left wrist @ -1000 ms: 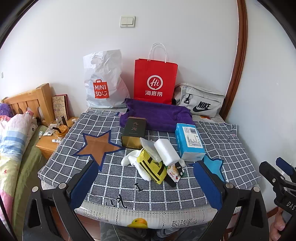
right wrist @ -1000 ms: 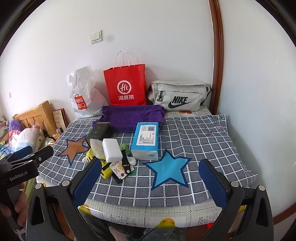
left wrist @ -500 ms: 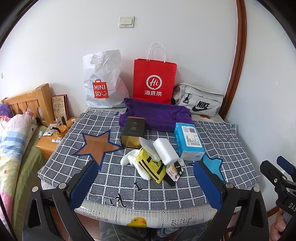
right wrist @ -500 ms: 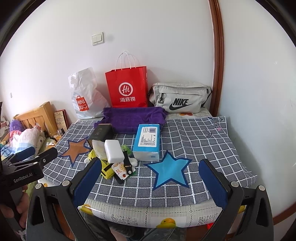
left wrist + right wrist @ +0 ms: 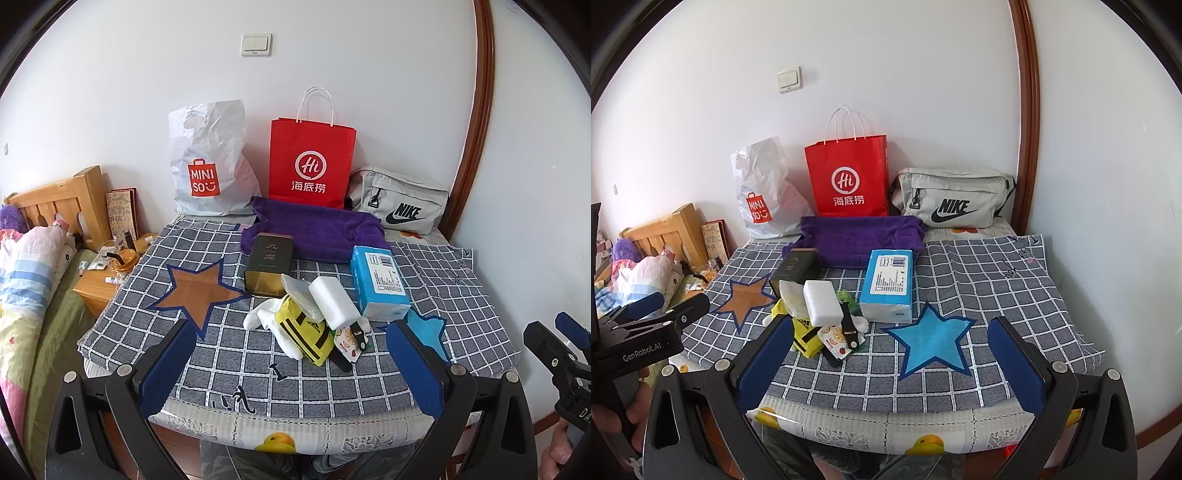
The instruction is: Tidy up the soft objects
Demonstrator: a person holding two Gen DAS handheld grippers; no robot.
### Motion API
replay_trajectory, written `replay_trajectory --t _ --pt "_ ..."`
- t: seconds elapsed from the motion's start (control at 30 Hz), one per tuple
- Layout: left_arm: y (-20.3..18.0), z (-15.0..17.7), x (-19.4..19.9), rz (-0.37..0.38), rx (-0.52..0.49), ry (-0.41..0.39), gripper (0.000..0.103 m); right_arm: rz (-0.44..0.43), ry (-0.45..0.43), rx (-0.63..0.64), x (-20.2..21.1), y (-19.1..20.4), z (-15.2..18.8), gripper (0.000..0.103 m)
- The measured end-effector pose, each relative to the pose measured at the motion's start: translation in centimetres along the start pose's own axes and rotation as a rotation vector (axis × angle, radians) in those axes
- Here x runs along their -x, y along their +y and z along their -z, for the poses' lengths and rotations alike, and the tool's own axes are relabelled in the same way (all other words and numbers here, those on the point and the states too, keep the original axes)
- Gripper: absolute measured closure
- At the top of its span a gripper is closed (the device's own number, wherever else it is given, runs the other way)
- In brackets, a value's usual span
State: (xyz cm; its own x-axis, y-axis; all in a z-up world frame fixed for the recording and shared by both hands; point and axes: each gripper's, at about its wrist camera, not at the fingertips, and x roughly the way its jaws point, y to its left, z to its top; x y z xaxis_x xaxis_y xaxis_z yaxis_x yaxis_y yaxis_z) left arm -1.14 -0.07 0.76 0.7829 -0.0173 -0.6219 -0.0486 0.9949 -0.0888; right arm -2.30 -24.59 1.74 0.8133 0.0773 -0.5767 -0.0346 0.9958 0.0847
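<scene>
Both wrist cameras look from the near table edge toward the wall; both show the pile (image 5: 314, 317) (image 5: 820, 314) and the red bag (image 5: 312, 158) (image 5: 849, 177).

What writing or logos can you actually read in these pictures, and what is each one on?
"MINI SO": white plastic bag.
"Hi" and "海底捞": red paper bag.
"NIKE": grey waist bag.
"九龙": dark tin.
"adidas": yellow pouch.
"GenRobot.AI": left claw.
Blue tissue pack: print too small.
</scene>
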Motion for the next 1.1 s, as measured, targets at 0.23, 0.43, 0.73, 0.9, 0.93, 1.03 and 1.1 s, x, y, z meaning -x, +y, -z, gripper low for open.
replay_trajectory --t 0.23,0.43,0.73,0.9,0.93,1.03,1.1 --pt "0.07 0.09 0.04 0.001 -0.002 -0.001 0.0 -0.002 -0.002 -0.001 0.06 0.02 -0.02 0.0" --pt "0.14 0.02 0.04 0.002 -0.002 -0.001 0.0 -0.005 -0.007 0.002 0.33 0.28 -0.07 0.0" --pt "0.07 0.11 0.04 0.001 -0.002 -0.001 0.0 -0.007 -0.013 0.006 0.64 0.5 -0.15 0.0" --pt "0.1 0.12 0.04 0.001 -0.002 -0.001 0.0 -0.008 -0.014 0.006 0.71 0.57 -0.13 0.0" --pt "0.09 0.13 0.05 0.001 -0.002 -0.002 0.0 -0.009 -0.014 0.006 0.71 0.6 -0.17 0.0" --pt "0.09 0.13 0.04 0.001 -0.004 -0.001 0.0 -0.01 -0.016 0.008 0.81 0.66 -0.16 0.0" --pt "0.13 0.12 0.06 0.0 -0.003 -0.001 0.0 -0.011 -0.018 0.008 0.95 0.73 -0.13 0.0"
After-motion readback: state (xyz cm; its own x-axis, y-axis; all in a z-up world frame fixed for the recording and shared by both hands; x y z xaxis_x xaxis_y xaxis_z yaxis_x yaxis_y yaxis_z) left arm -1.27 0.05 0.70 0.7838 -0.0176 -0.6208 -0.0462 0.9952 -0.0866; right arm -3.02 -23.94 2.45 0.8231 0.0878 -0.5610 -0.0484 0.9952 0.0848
